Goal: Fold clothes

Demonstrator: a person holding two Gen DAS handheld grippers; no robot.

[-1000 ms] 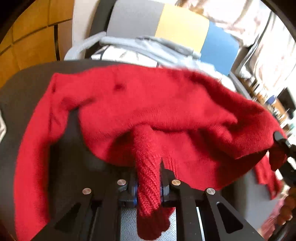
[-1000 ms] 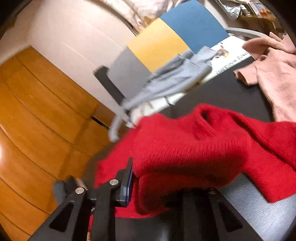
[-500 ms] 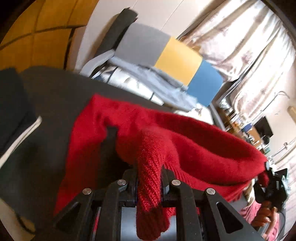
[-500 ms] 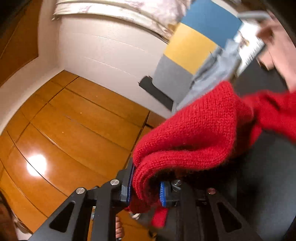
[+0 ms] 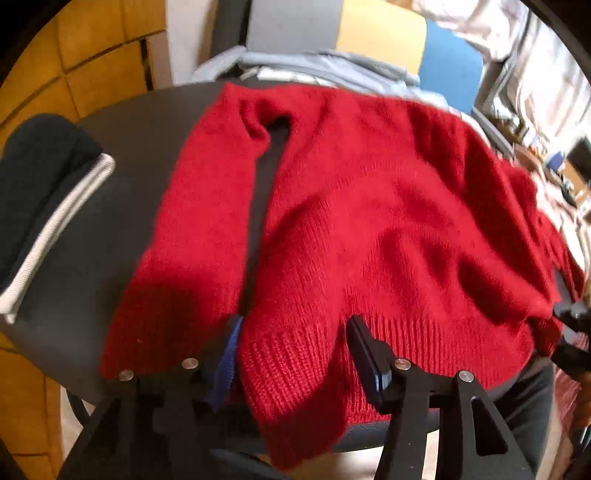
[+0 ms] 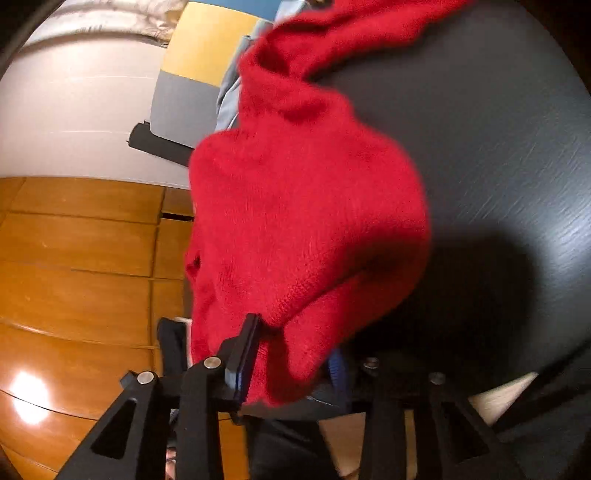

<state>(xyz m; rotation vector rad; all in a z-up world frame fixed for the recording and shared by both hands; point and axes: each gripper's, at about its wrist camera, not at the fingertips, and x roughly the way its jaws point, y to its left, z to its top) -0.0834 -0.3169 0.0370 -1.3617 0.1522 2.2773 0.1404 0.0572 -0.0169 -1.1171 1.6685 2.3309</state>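
A red knit sweater (image 5: 369, 221) lies spread over the round black table (image 5: 122, 206), one sleeve stretched along its left side. Its ribbed hem hangs over the near edge between the fingers of my left gripper (image 5: 295, 350), whose jaws are opening; the pads stand clear of the cloth. In the right wrist view a bunched corner of the sweater (image 6: 303, 221) droops between the fingers of my right gripper (image 6: 291, 365). Those jaws are opening too, and the cloth hangs loose against the left finger (image 6: 243, 354). The right gripper's black body (image 5: 570, 332) shows at the sweater's far right corner.
A folded black garment with a white stripe (image 5: 44, 192) lies on the table's left side. Behind the table stands a chair with a grey, yellow and blue back (image 5: 369, 33), a pale blue garment (image 5: 314, 62) draped on it. Wooden panelling (image 6: 74, 258) lies beyond the table's edge.
Both grippers came down towards the near table edge with the sweater, which now lies flat instead of hanging bunched. Both pairs of jaws went from pinching the knit to standing apart.
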